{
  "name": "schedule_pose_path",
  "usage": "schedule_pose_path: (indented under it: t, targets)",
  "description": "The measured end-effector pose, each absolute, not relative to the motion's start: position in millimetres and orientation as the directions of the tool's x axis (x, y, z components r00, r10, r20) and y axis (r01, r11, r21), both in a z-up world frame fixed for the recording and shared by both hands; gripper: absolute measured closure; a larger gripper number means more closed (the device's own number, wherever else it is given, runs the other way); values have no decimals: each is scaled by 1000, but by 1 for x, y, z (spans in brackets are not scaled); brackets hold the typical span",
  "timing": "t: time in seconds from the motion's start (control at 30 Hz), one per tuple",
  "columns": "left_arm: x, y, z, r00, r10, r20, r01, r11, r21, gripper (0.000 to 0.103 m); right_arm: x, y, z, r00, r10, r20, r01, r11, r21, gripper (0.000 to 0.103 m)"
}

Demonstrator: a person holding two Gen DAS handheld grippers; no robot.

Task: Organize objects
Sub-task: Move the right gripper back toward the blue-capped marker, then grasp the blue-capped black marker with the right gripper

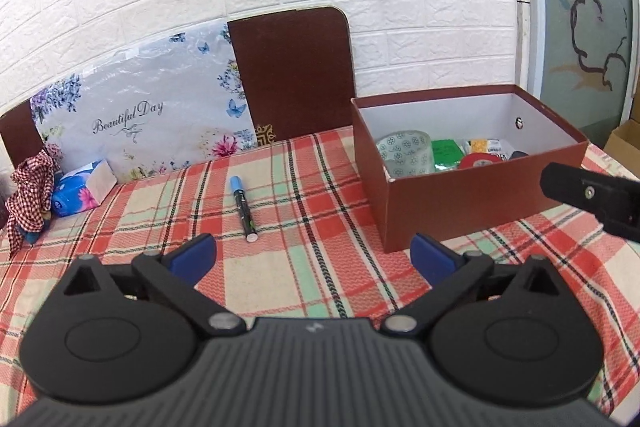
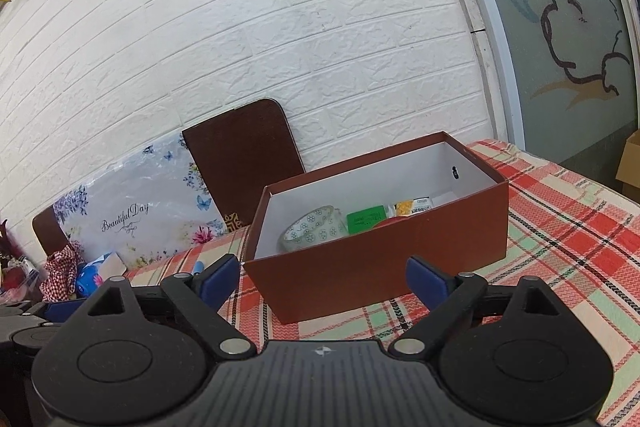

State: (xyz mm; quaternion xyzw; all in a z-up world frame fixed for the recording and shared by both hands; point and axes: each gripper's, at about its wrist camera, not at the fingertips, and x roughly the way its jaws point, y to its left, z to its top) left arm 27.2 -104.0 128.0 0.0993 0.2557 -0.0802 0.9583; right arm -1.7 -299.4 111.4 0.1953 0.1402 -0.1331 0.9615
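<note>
One open brown box [image 1: 460,203] is set on the checked table [image 1: 304,227], and in it one roll of clear tape [image 1: 406,153], one green packet [image 1: 446,153], one yellow packet [image 1: 482,146] and one red roll [image 1: 482,161] are seen. One blue-capped marker [image 1: 243,207] is laid on the cloth left of the box, well apart from it. Two claws are seen, the left claw [image 1: 314,259] and the right claw [image 2: 322,281], both spread wide with nothing held.

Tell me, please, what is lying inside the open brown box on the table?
Inside the brown box lie a roll of patterned clear tape, a green packet, a yellow-and-white packet and a red roll. The front wall hides the box floor and anything lower.
</note>
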Motion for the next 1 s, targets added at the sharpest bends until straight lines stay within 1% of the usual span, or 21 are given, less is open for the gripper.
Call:
schedule_pose_path:
  t: [0.2,0.53,0.67,0.73,0.8,0.87,0.9,0.93,0.97,1.0]
  targets:
    - [29,-101,127,828,-133,-545,233,965,118,0,0,-296,110,923,-204,-327,315,888,336,11]
    - [32,-94,116,799,-120,-589,232,966,118,0,5,-293,107,920,-188,-343,306,892,332,11]
    - [41,-80,108,788,-104,-607,210,972,106,0,11,-284,103,917,-178,-358,297,903,312,11]
    - [50,-64,104,779,-108,-618,202,976,84,0,17,-276,98,912,-158,-377,282,911,300,11]
    - [61,-38,96,777,-127,-617,196,980,45,0,27,-266,91,905,-108,-412,243,925,291,11]
    - [75,-3,85,780,-87,-620,132,991,28,0,39,-247,83,890,-30,-455,170,948,269,12]
    - [83,17,78,778,-54,-626,90,996,25,0,46,-235,80,880,8,-475,126,960,249,14]
    - [91,38,71,777,-26,-629,52,998,23,0,54,-221,77,867,54,-495,65,973,221,21]
    - [99,59,63,776,13,-630,6,1000,29,0,62,-208,75,857,91,-507,11,981,195,26]
    - [105,78,55,772,69,-631,-51,998,47,0,72,-193,73,849,128,-512,-47,985,168,39]
